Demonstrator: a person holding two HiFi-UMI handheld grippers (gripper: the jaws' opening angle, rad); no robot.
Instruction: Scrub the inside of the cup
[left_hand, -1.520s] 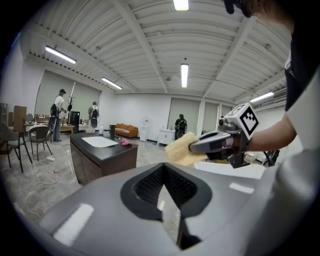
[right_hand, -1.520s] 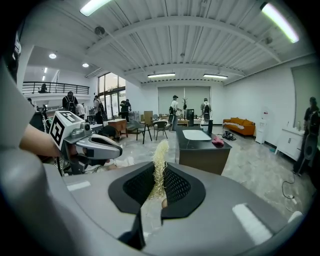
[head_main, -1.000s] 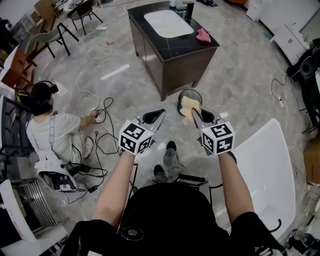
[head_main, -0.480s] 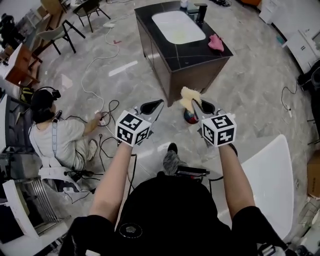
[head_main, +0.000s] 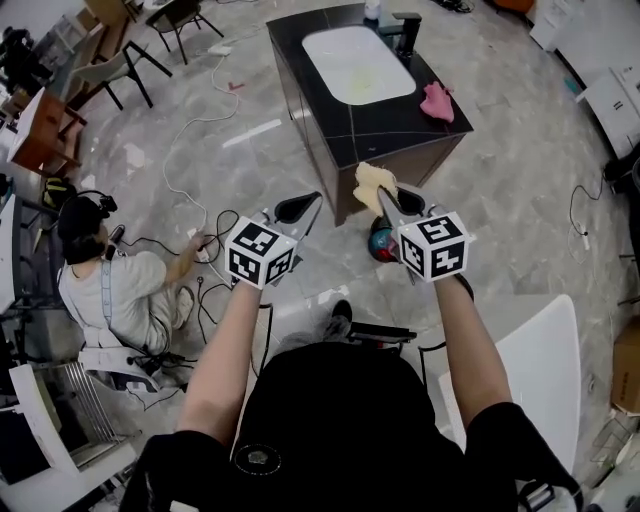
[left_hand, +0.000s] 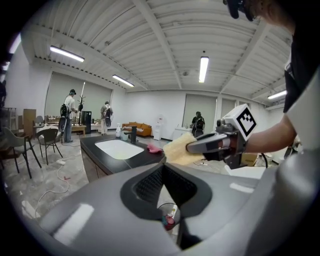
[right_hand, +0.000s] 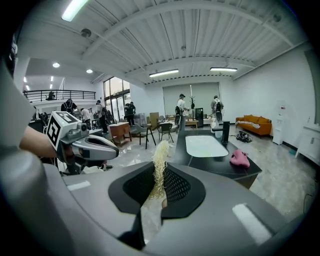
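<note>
Pale yellow fibrous scrub pad (head_main: 372, 183), thin and ragged-edged, pinched by its lower end between the pads of the right claw (head_main: 386, 200), standing upright past the tips, above the floor, near a corner of the dark table (head_main: 395, 115)

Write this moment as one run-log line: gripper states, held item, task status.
left gripper: shut, empty | right gripper: shut on yellow sponge | pink cloth: on sink counter | cup: not made out | scrubbing: not begun
</note>
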